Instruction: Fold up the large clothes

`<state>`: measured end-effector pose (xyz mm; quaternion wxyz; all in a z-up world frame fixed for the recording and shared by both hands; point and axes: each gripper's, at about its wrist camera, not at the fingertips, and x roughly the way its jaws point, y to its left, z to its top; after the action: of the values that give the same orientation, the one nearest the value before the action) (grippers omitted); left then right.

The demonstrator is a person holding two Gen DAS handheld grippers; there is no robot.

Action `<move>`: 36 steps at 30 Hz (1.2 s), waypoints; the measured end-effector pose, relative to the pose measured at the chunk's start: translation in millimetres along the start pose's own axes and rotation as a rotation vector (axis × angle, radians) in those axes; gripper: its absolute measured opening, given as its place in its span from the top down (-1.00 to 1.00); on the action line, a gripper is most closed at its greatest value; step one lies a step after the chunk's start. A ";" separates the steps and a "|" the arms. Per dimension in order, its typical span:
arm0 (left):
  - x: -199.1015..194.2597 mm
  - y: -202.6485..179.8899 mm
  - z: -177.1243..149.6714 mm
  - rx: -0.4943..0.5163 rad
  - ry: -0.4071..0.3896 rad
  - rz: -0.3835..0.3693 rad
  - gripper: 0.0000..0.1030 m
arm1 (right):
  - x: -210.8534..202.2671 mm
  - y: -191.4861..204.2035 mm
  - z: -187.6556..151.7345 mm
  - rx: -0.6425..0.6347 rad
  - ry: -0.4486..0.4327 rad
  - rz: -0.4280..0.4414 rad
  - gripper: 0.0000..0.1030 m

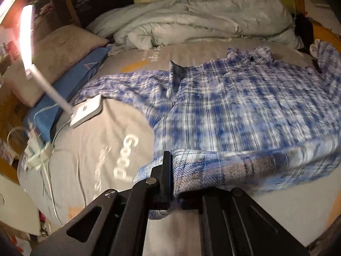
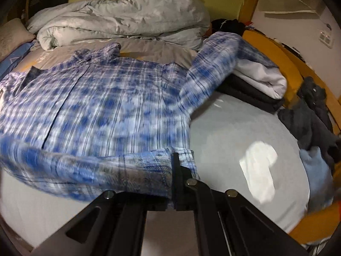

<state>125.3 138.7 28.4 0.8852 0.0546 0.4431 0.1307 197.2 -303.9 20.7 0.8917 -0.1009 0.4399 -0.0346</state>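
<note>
A blue and white plaid shirt (image 1: 245, 106) lies spread on the grey bed sheet (image 1: 96, 149), collar toward the far side. My left gripper (image 1: 172, 181) is shut on the left corner of the shirt's hem and holds it just above the sheet. In the right wrist view the same shirt (image 2: 106, 106) fills the left half. My right gripper (image 2: 170, 181) is shut on the right corner of the hem. The hem is lifted and stretched between the two grippers. One sleeve (image 2: 213, 64) drapes over a stack of folded clothes.
A rumpled grey duvet (image 1: 191, 21) lies at the far side. A lit desk lamp (image 1: 85, 111) stands on the bed at left beside pillows (image 1: 64, 49) and cables. Folded clothes (image 2: 255, 85) and dark garments (image 2: 309, 117) sit at the right edge. A white cloth (image 2: 260, 166) lies on the sheet.
</note>
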 end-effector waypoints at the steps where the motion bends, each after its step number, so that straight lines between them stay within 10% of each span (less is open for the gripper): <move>1: 8.6 -3.0 7.3 0.014 0.014 0.001 0.88 | 7.0 1.6 4.7 -0.003 0.009 -0.004 0.97; 18: 110.8 -19.5 29.7 0.029 0.142 -0.008 0.84 | 94.0 15.9 39.9 -0.012 0.118 0.031 0.94; 20: 105.7 -19.4 28.6 0.036 0.118 -0.006 0.57 | 92.2 12.9 39.6 -0.007 0.099 0.048 0.90; 23: 80.8 -5.2 27.7 -0.037 0.038 -0.089 -0.59 | 78.1 -4.0 39.9 0.060 0.046 0.091 0.11; 24: 68.5 2.3 27.0 -0.073 -0.005 -0.127 -0.65 | 69.4 -15.9 38.6 0.110 0.011 0.097 -0.66; 25: 57.1 9.6 26.6 -0.103 -0.038 -0.155 -0.66 | 61.8 -25.2 37.1 0.149 -0.025 0.115 -0.92; 30: 19.1 39.9 24.5 -0.216 -0.139 -0.228 -0.88 | 27.5 -73.0 25.0 0.336 -0.100 0.192 -0.93; 36: 21.3 43.6 15.8 -0.200 -0.102 -0.140 -0.88 | 17.3 -84.1 7.2 0.328 -0.071 0.188 -0.93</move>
<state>142.1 186.8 30.8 0.9146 -0.0583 0.3850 0.1091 215.8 -387.6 29.2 0.9105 0.0859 0.4040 -0.0188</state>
